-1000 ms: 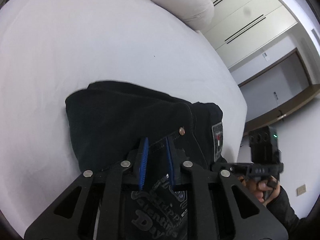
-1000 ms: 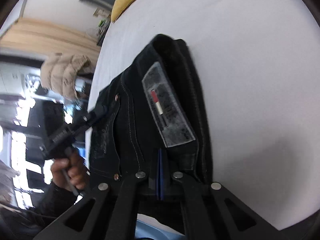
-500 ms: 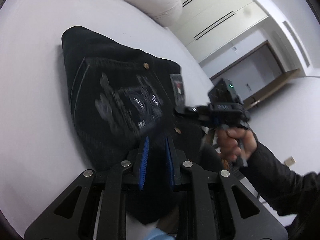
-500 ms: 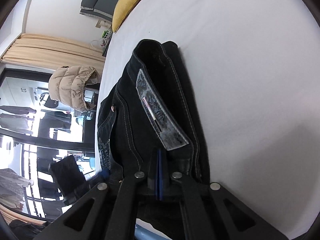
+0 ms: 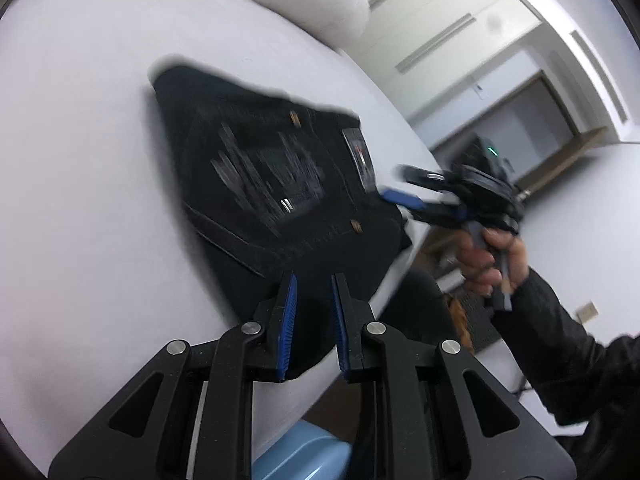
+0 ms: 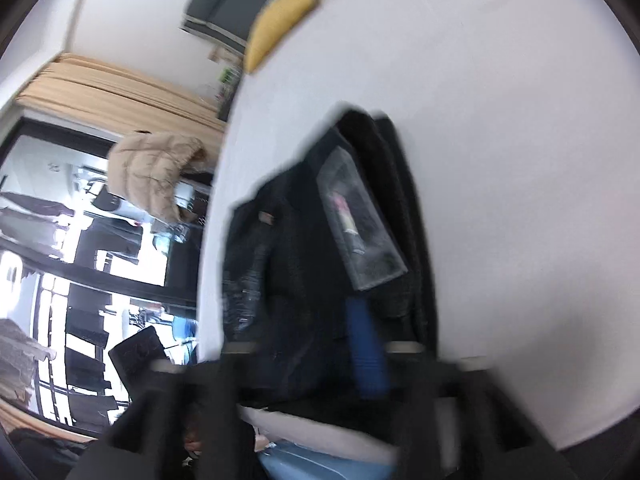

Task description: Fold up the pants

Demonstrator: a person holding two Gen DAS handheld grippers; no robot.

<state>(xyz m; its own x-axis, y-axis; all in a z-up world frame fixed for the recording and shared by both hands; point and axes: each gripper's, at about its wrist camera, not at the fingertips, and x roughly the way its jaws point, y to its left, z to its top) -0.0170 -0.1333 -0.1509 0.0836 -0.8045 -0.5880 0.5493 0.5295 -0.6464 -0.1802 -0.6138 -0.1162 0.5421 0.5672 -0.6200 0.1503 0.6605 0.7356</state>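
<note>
Left gripper [image 5: 312,320] is open and holds nothing; the folded black pants [image 5: 272,200] lie just ahead of it on the white bed [image 5: 80,160]. Right gripper [image 6: 344,356] looks blurry, so I cannot tell its grip; the pants [image 6: 304,280] lie right ahead.
</note>
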